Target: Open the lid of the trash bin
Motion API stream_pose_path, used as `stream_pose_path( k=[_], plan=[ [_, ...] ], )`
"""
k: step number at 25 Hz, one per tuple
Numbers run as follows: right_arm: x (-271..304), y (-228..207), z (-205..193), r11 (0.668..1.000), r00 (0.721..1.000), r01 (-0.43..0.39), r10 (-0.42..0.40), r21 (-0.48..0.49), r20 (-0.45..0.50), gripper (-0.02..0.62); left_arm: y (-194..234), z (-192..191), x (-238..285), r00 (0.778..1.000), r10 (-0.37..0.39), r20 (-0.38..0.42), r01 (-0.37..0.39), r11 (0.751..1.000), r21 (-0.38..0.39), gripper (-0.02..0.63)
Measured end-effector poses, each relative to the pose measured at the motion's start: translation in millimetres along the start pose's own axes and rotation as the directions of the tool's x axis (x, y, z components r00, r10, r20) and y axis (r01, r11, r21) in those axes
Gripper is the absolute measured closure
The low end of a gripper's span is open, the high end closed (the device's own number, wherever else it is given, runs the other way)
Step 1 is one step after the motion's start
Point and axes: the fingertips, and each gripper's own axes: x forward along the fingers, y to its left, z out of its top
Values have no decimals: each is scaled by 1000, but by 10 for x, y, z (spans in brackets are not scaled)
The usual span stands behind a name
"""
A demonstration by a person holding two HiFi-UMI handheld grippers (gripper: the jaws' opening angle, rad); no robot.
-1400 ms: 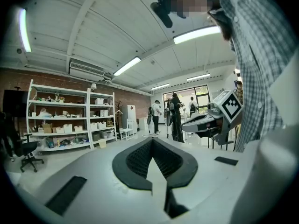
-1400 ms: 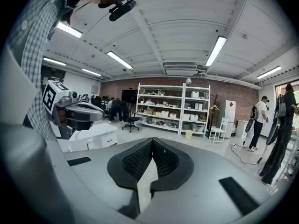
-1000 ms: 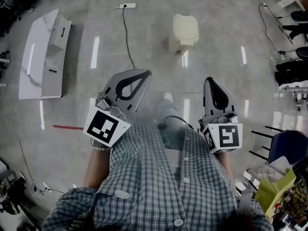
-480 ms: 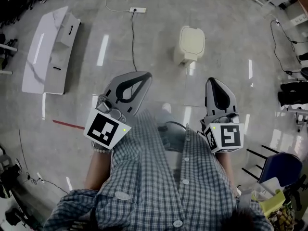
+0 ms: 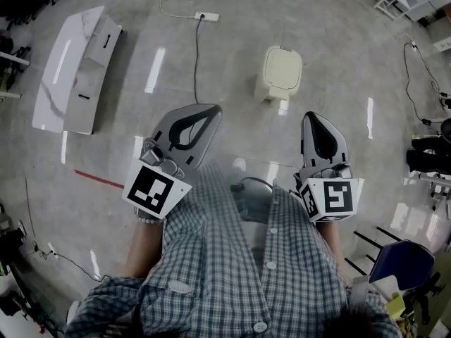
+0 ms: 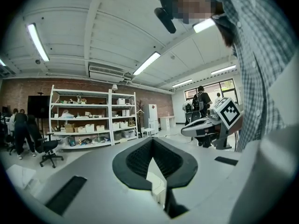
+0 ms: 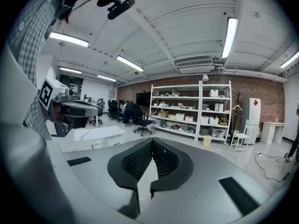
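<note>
Over at the left a long white desk (image 5: pixel 74 69) stands on the grey floor (image 5: pixel 352 62), well away from anything that matters here. The left tool (image 5: pixel 204 115) is held up in front of the person's checked shirt (image 5: pixel 232 259). Its 2 jaws are clenched together at the tips with nothing caught between them. In its own view the left tool (image 6: pixel 152 141) points level across the room at shelving (image 6: pixel 84 120), not down at the floor.

Further out lies a power strip (image 5: pixel 206 16), with its cable (image 5: pixel 195 62) trailing back toward the person. Right of that cable sits the cream trash bin (image 5: pixel 271 90), alone on the floor ahead of the person and well apart from both tools. Its lid (image 5: pixel 283 67) lies flat and shut. The right tool (image 5: pixel 315 122) is likewise clenched on nothing, which its own view (image 7: pixel 152 143) shows plainly.

To my eye this is only the approach, and nothing has been done to the lid. The next move calls for closing the gap to the bin and bringing 1 tool down low, likely the right, since the bin lies nearer its line. The jaws would then need to part to take the lid's edge, or the shut tip could slip beneath it and lift. I cannot tell from here which edge is hinged.
</note>
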Motion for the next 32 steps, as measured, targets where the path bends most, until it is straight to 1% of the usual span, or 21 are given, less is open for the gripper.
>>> stream_pose_path(
  k=[7,11,15,18,26,32],
  plan=[
    [92,-93,-47,1000,1000,-27,27,12,-13,578,23,3,132,1000,21,-17,-21,1000,-1,601],
    [127,-143,-81,999,999,-26,26,23,-21,578,21,13,181,1000,19,-23,-19,1000,-1,601],
    [193,-145,-109,999,999,-26,26,26,-34,578,105,-26,221,999,16,-38,-17,1000,-9,601],
    [275,-193,-113,1000,999,-11,12,28,-41,578,193,-33,305,999,2,-33,-3,1000,-17,601],
    [671,-300,-11,999,998,36,-35,17,-58,578,623,-14,594,999,-47,-23,47,999,-21,601],
    [1122,-246,90,998,997,57,-55,25,-61,578,1095,-12,748,997,-79,-22,78,997,-22,601]
  ],
)
